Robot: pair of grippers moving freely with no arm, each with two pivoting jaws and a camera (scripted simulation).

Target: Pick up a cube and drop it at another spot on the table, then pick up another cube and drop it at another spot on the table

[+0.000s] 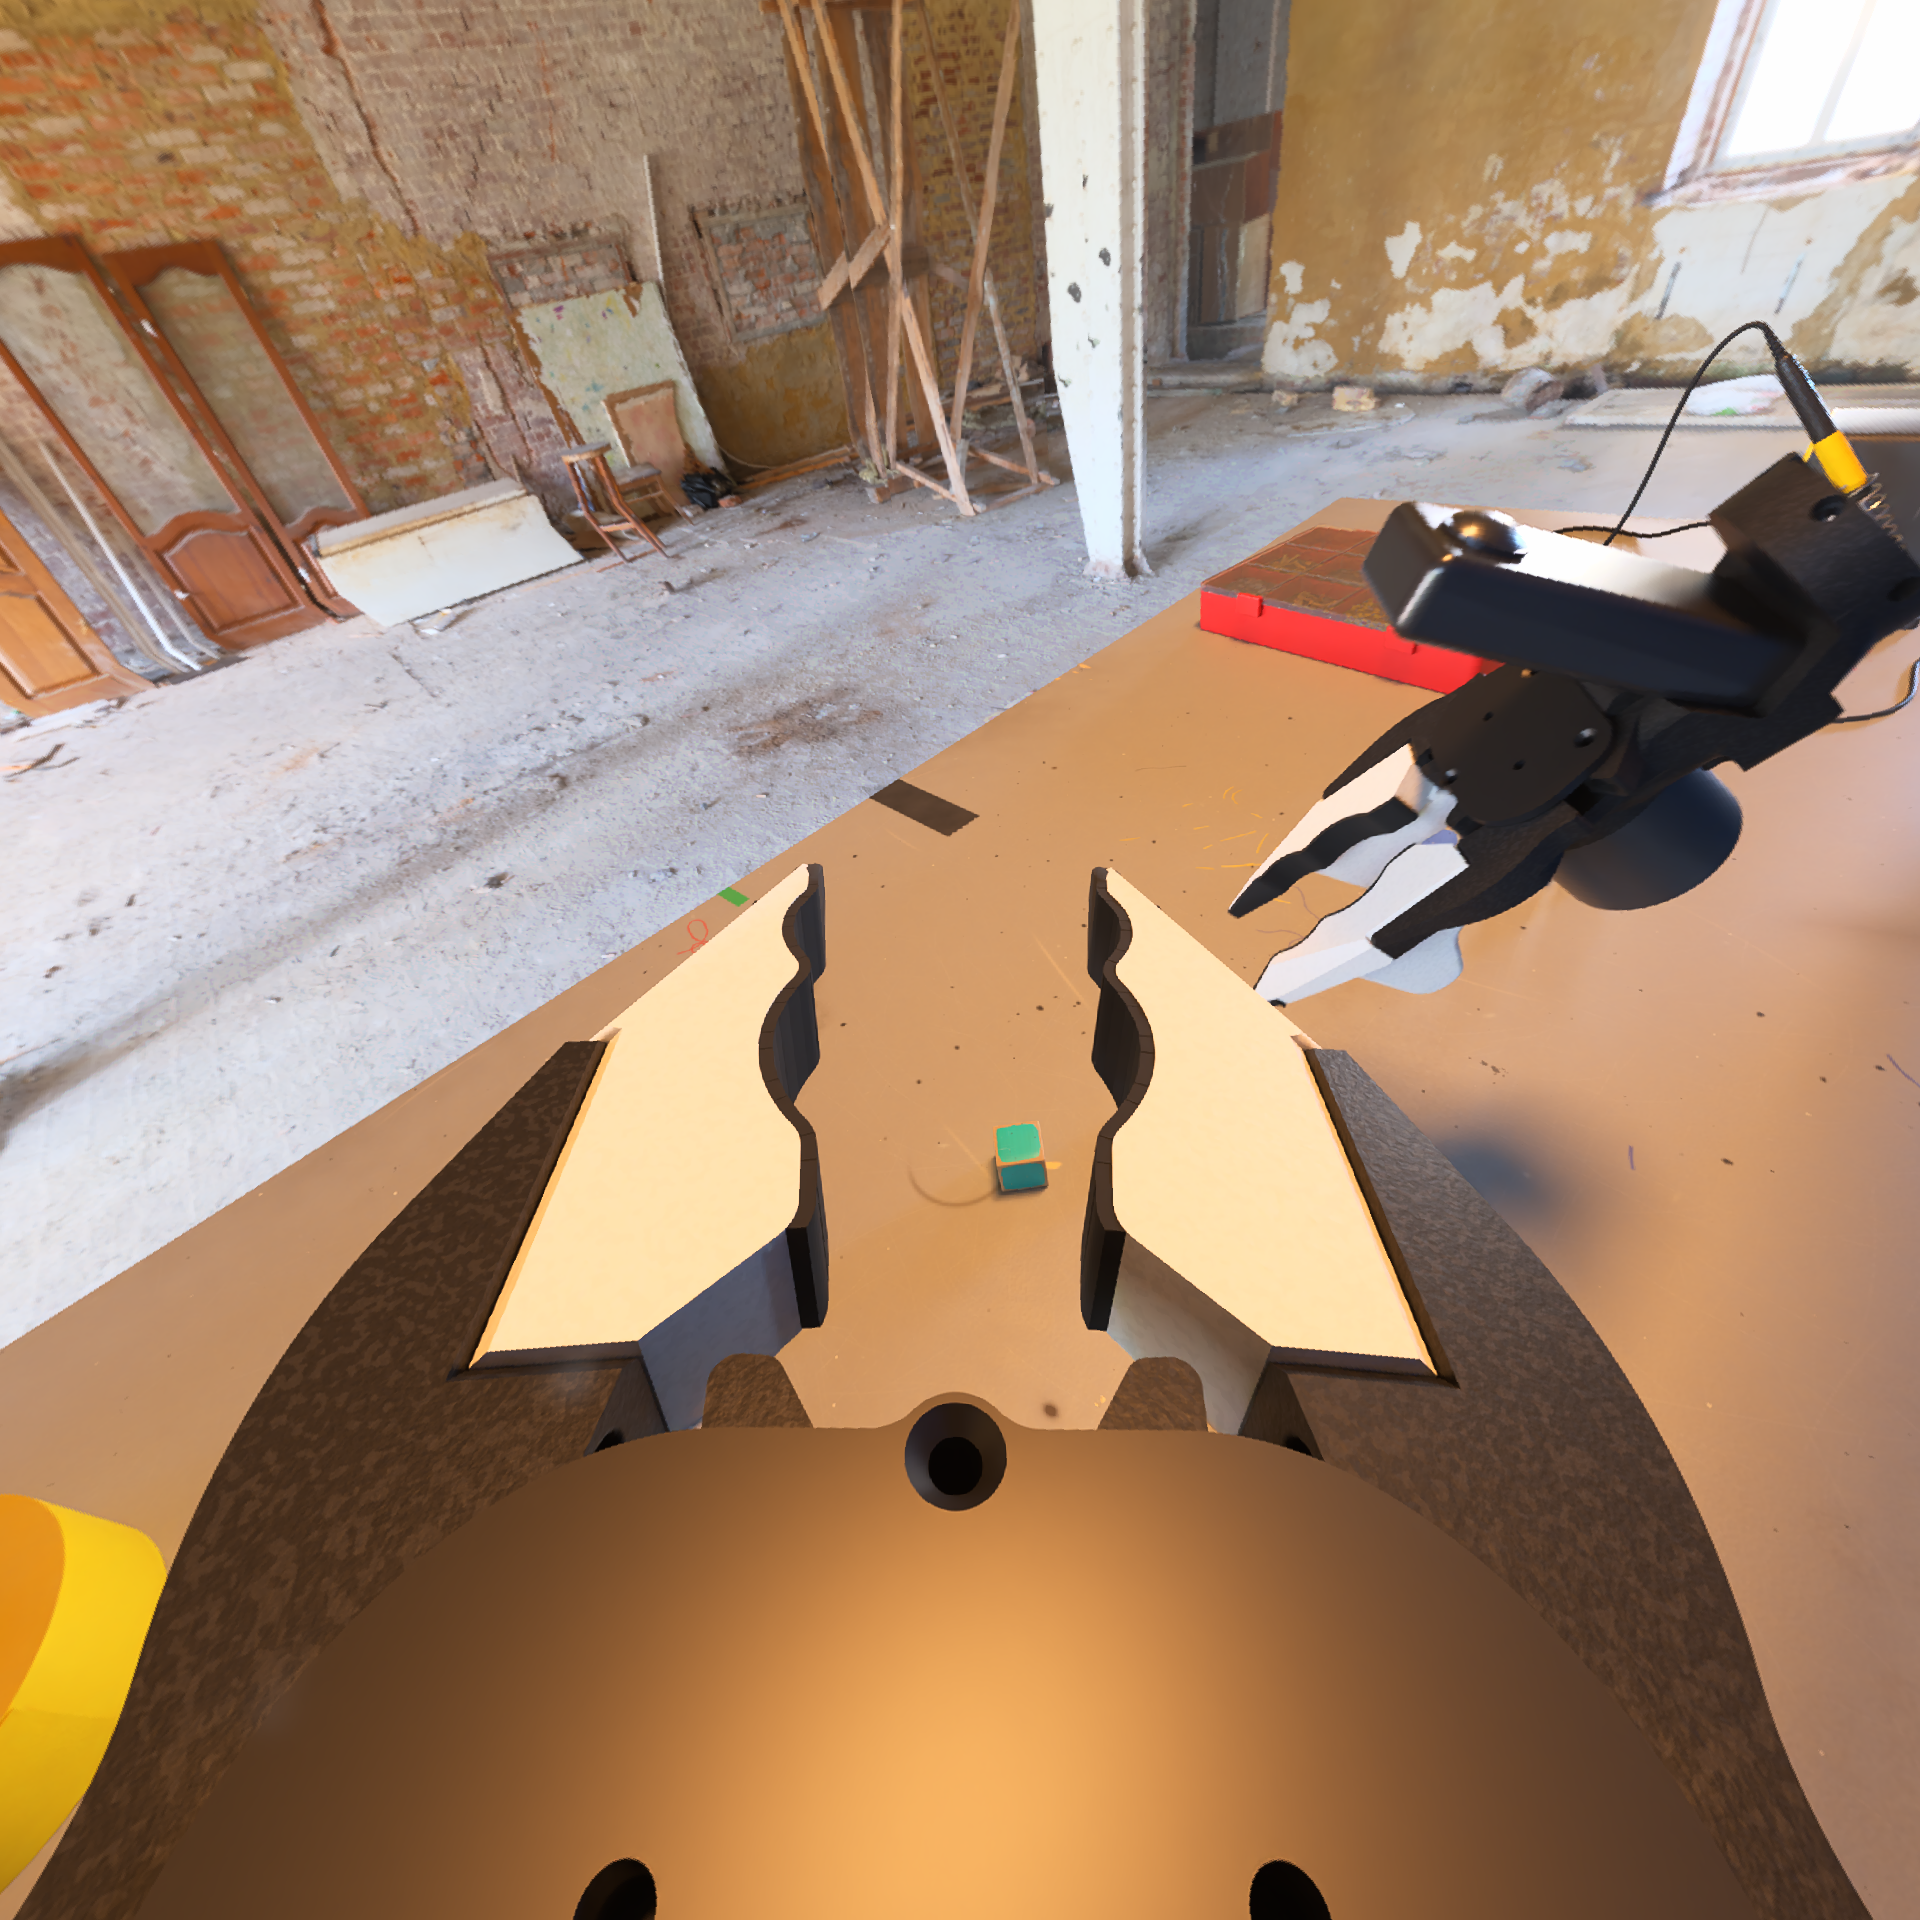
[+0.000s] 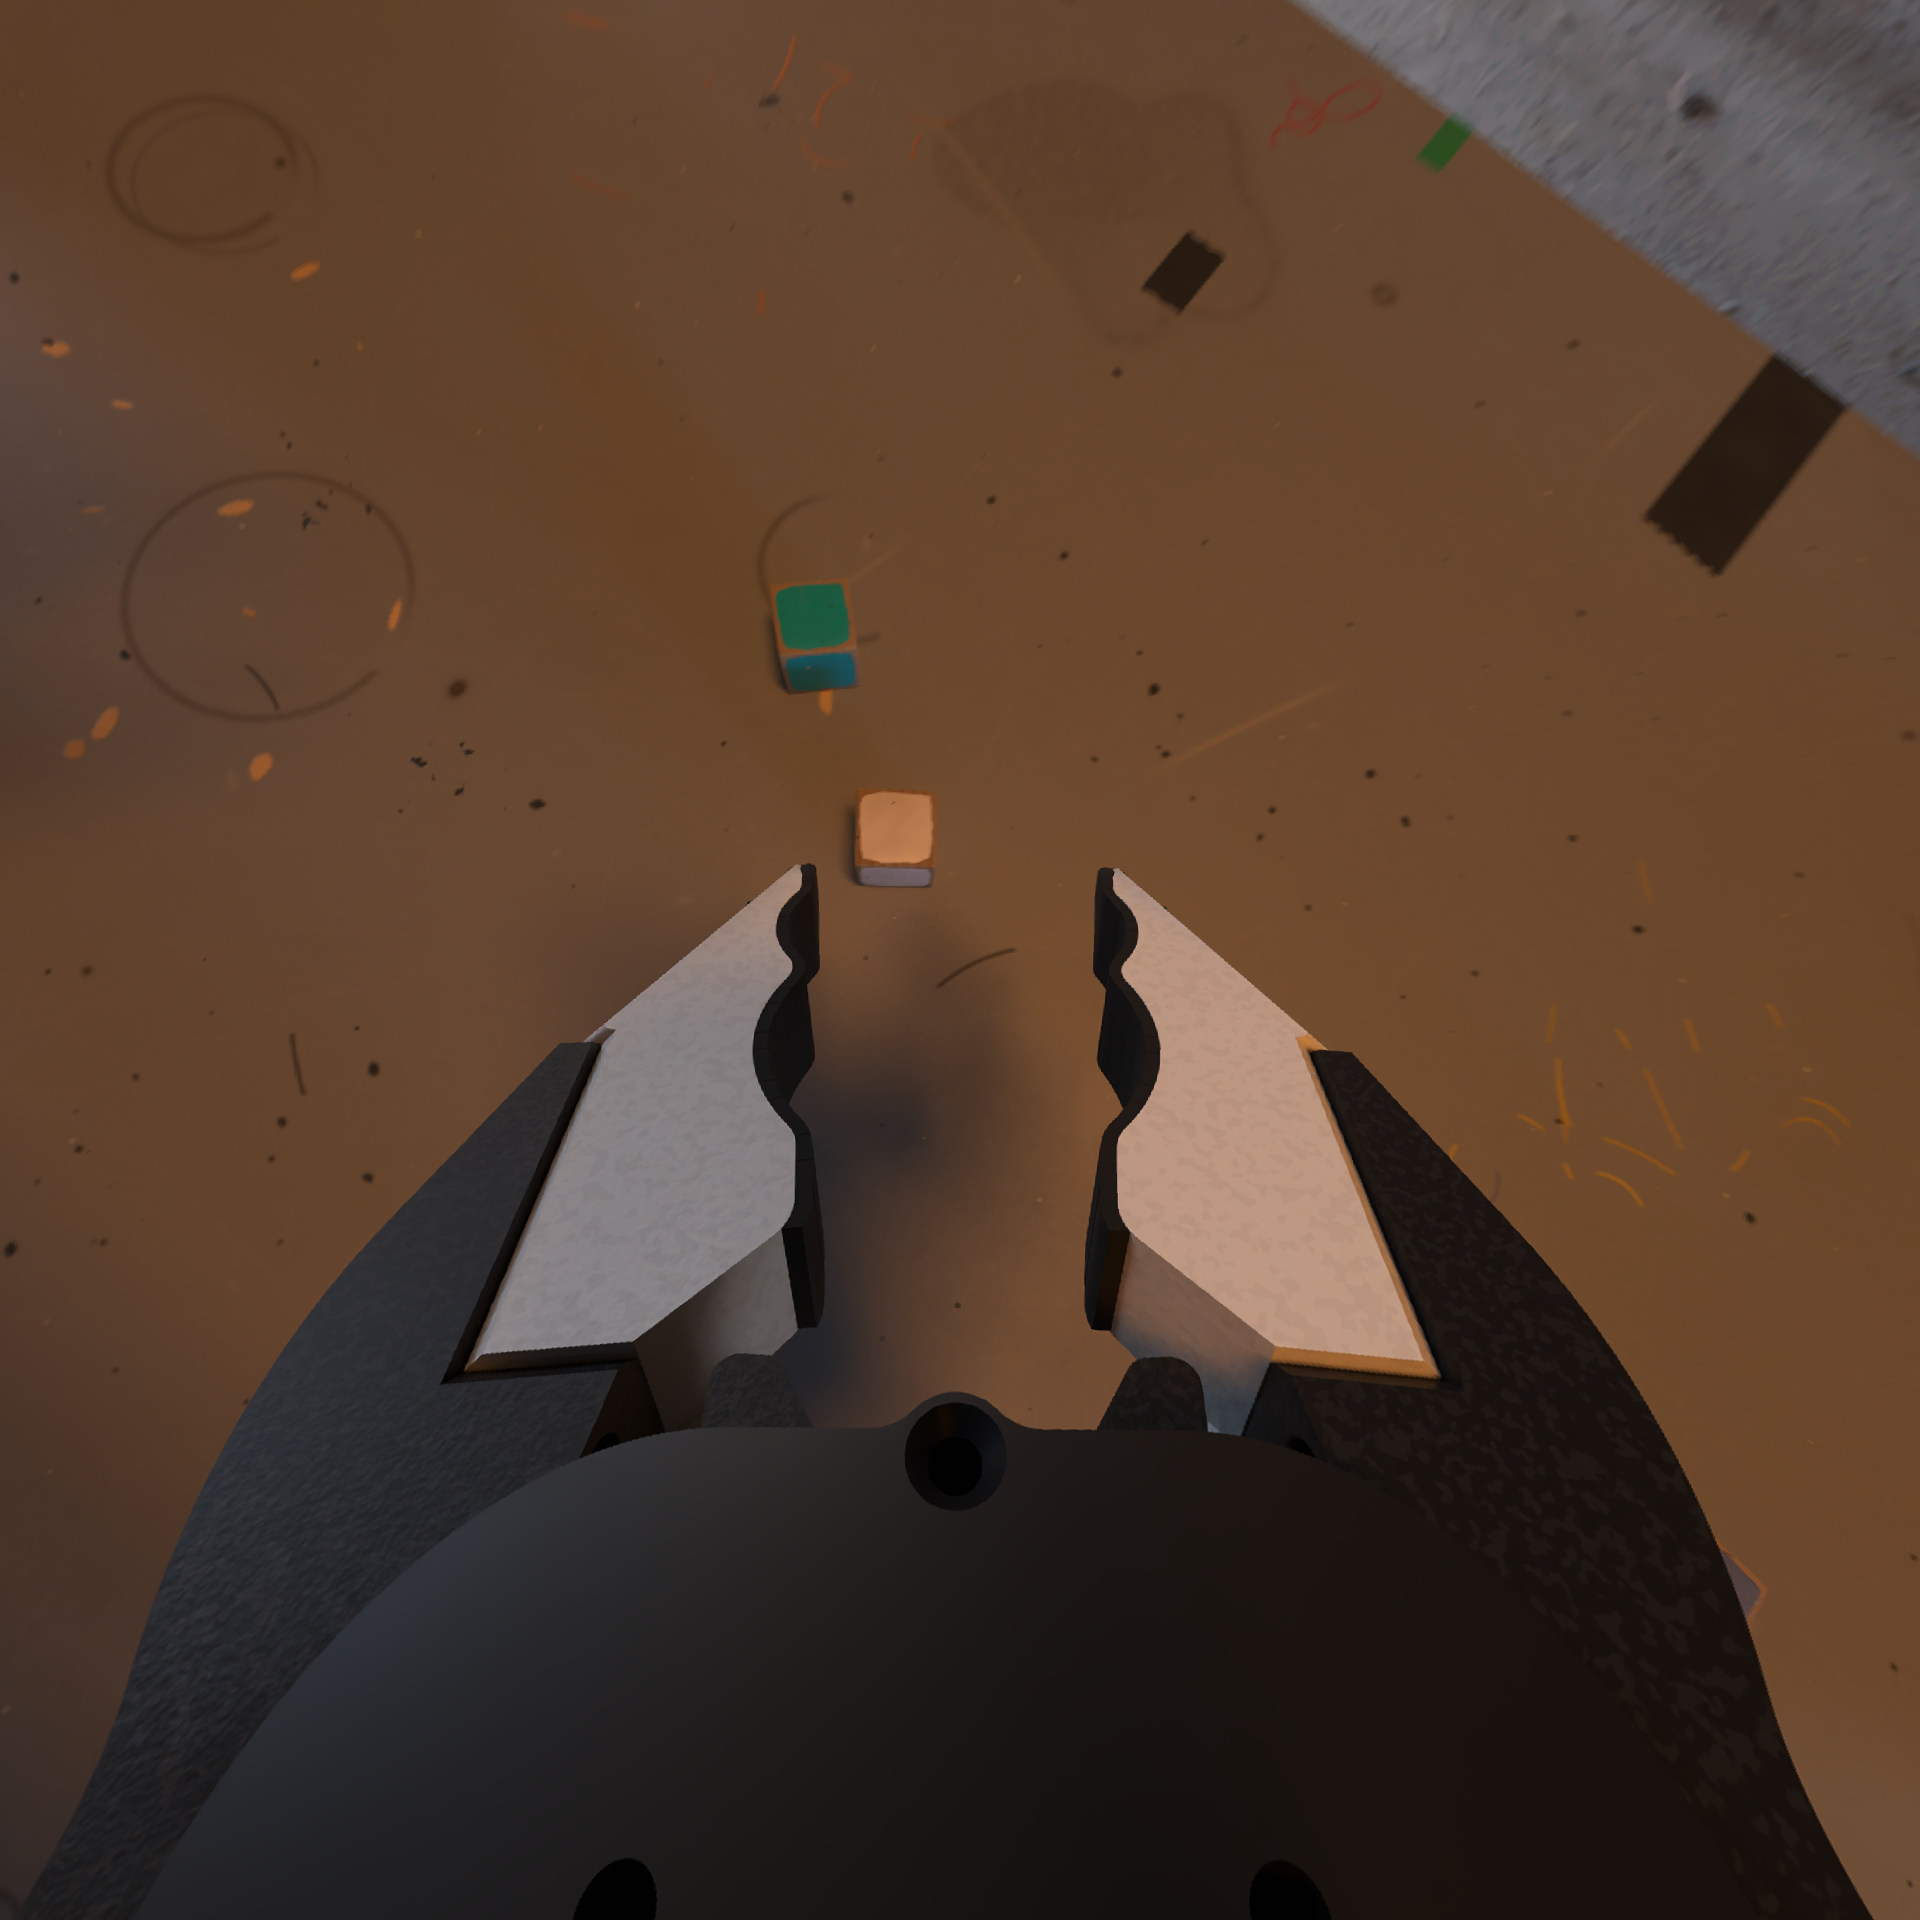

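Both tongs gape empty: the right tongs (image 2: 956, 873) hang nearest the orange cube (image 2: 894, 836), just past their tips at 11 o'clock on the tabletop (image 2: 1455, 727).

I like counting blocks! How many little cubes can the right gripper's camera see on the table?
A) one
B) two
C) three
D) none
B: the right wrist view shows a green-topped cube and, nearer the open right gripper, an orange-topped cube, both on the table.
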